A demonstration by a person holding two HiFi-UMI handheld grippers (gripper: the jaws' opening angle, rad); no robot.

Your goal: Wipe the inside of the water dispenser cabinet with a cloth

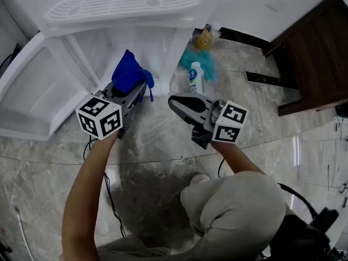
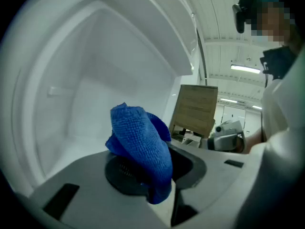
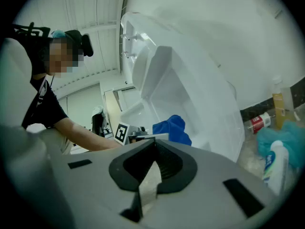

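At the mouth of the open water dispenser cabinet (image 1: pixel 103 42), the left gripper (image 1: pixel 136 94) holds a blue cloth (image 1: pixel 129 72) – its fingers (image 2: pixel 119 175) are clamped on the lower folds, and the rest stands bunched up above them. In the left gripper view the cloth sits in front of the cabinet's bare white interior; whether it touches a wall cannot be told. The cabinet door (image 1: pixel 32 91) is swung wide to the left, and a slotted drip tray (image 1: pixel 119 4) caps the unit above the opening.

Just right of the cloth, outside the cabinet and over the marble floor (image 1: pixel 163 151), the right gripper (image 1: pixel 174 103) points toward the dispenser. Its fingers (image 3: pixel 171 163) are pressed together with nothing between them.

Beside the cabinet's right wall a white bottle (image 1: pixel 196 78) lies against a teal fuzzy bundle (image 1: pixel 209 67), with a yellow bottle (image 1: pixel 205 37) near the wall behind them. Further right stands a dark wooden cupboard (image 1: pixel 321 53).
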